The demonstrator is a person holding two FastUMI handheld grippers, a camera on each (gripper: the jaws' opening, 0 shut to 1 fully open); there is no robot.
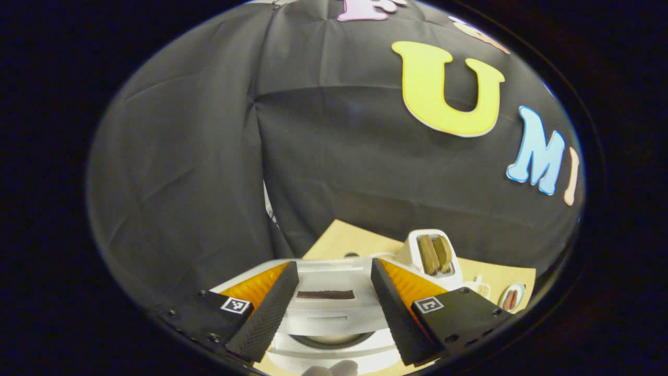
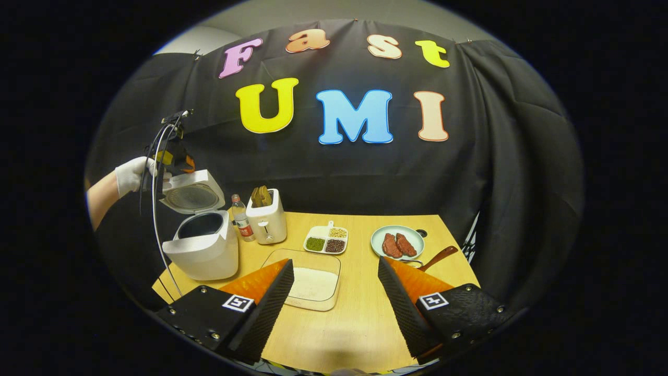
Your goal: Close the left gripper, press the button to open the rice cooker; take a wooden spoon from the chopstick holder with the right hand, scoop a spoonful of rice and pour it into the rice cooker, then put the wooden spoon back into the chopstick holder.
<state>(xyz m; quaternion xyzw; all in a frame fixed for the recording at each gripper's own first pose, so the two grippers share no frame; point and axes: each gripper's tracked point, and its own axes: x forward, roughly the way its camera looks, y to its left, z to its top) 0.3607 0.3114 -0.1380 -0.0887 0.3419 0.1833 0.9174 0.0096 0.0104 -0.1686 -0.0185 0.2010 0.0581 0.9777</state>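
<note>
Black cloth wall [image 2: 496, 172] — wooden table [image 2: 360, 313]

A light wooden table [image 2: 360, 313] carries everything. Taking the clear rice tray [image 2: 314, 286] near its middle as landmark: the white rice cooker [image 2: 201, 248] (lid raised) stands to its left. Behind the tray sits a divided dish of beans [image 2: 326, 241], and behind-left of it a white toaster [image 2: 266, 218] with a small bottle [image 2: 241, 218] just beside that. To the tray's right, farther back, lies a plate with meat [image 2: 397, 243], a wooden spoon handle [image 2: 437, 257] near it.
</note>
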